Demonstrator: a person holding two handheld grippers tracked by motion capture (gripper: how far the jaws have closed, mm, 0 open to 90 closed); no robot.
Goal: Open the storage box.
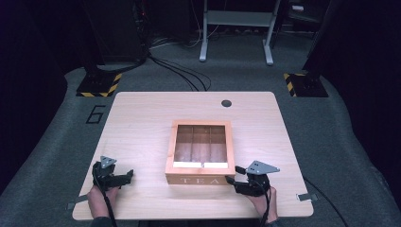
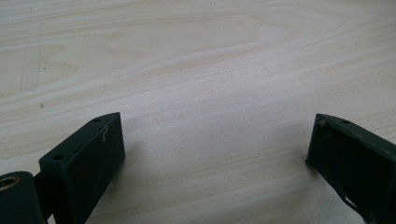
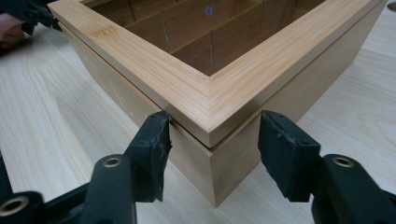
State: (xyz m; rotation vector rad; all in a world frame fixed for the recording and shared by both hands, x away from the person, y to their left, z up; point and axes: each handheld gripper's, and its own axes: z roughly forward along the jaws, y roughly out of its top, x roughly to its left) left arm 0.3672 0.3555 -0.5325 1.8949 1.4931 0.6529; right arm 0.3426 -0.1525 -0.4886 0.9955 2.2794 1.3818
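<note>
Both grippers rest on the wooden table [image 1: 142, 118]: the right gripper [image 3: 212, 154] pinches the near right corner of the wooden tea box [image 1: 200, 153] at mid-table, while the left gripper [image 2: 215, 149] gapes wide, holding nothing.

Light wood table [image 1: 142, 123], rounded corners, small dark round hole [image 1: 226, 103] near far edge. Wooden tea box [image 1: 200, 152] sits roughly mid-table toward near side, "TEA" on front, dividers visible through lid. Both grippers low by near corners, either side of box.
</note>
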